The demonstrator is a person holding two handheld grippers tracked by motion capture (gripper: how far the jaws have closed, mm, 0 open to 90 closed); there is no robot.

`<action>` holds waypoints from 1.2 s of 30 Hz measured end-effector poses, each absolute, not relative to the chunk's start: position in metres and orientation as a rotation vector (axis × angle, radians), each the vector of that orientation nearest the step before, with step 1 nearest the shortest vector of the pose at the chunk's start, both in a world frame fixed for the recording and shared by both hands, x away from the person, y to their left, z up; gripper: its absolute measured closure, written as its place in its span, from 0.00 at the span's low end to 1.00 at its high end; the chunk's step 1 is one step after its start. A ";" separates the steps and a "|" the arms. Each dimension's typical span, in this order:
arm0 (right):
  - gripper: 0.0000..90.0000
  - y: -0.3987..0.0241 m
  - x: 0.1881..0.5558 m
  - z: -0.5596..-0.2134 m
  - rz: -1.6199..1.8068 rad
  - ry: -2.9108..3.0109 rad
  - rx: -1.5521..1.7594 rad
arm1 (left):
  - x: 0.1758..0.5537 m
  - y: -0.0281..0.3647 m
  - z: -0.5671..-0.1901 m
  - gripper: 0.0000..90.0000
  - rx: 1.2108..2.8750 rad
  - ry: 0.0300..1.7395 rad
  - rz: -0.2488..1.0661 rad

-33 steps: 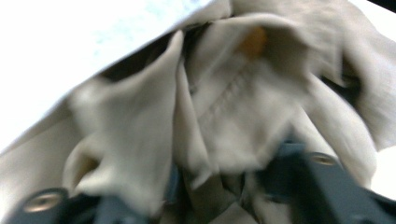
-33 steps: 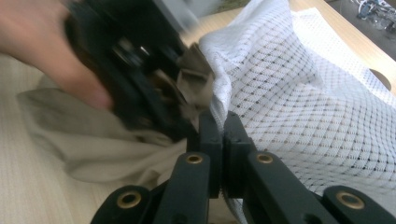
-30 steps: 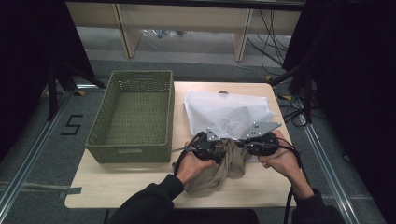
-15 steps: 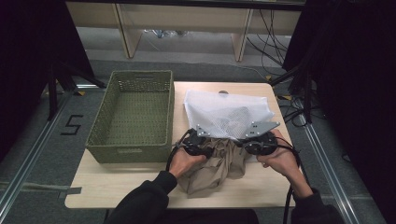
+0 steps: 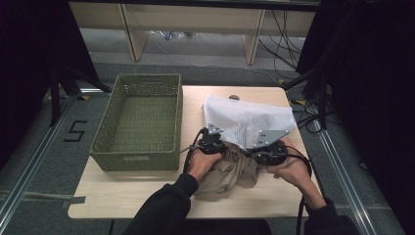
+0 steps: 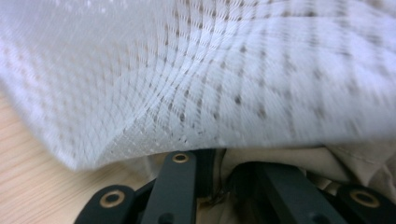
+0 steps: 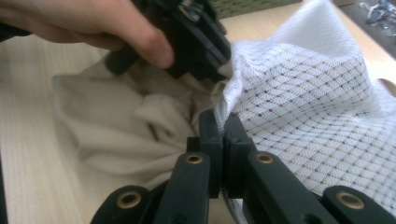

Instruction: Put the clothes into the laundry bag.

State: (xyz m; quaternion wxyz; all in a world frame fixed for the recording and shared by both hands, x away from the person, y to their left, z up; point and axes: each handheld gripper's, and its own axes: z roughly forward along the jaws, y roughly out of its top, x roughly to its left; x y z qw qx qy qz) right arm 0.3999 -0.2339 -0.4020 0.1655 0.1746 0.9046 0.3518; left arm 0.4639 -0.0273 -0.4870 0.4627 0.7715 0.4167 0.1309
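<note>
A white mesh bag [image 5: 249, 122] lies on the wooden table [image 5: 127, 196], with a beige cloth [image 5: 230, 171] bunched at its near mouth. My left gripper [image 5: 221, 147] sits at the left of the mouth. Its jaws have just been closing and now pinch the mesh bag's [image 6: 210, 70] hem, with the beige cloth [image 6: 289, 156] right behind. The right gripper view shows that left gripper [image 7: 219, 65] meeting the mesh. My right gripper [image 7: 223, 126] is shut on the edge of the mesh bag [image 7: 317, 102] beside the beige cloth [image 7: 126, 126]; the high view shows this right gripper [image 5: 254, 154] at the mouth's right.
A green woven basket [image 5: 142, 156] stands at the table's left, its near wall close to my left hand. A small round dark mark [image 5: 234, 97] sits beyond the bag. Cables hang past the table's right edge.
My left gripper has slid a little away from me, from over the beige cloth to the bag's edge, and its jaws have closed there. The right gripper has stayed put.
</note>
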 end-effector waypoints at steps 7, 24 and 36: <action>1.00 -0.236 0.396 -0.408 1.001 2.588 0.518 | 0.450 -0.010 -0.466 0.91 1.906 0.991 0.408; 1.00 -0.244 0.396 -0.413 0.998 2.591 0.551 | 0.417 -0.028 -0.477 0.56 2.017 0.814 0.183; 1.00 -0.247 0.396 -0.410 0.999 2.586 0.582 | 0.414 -0.022 -0.473 0.30 2.022 0.758 0.126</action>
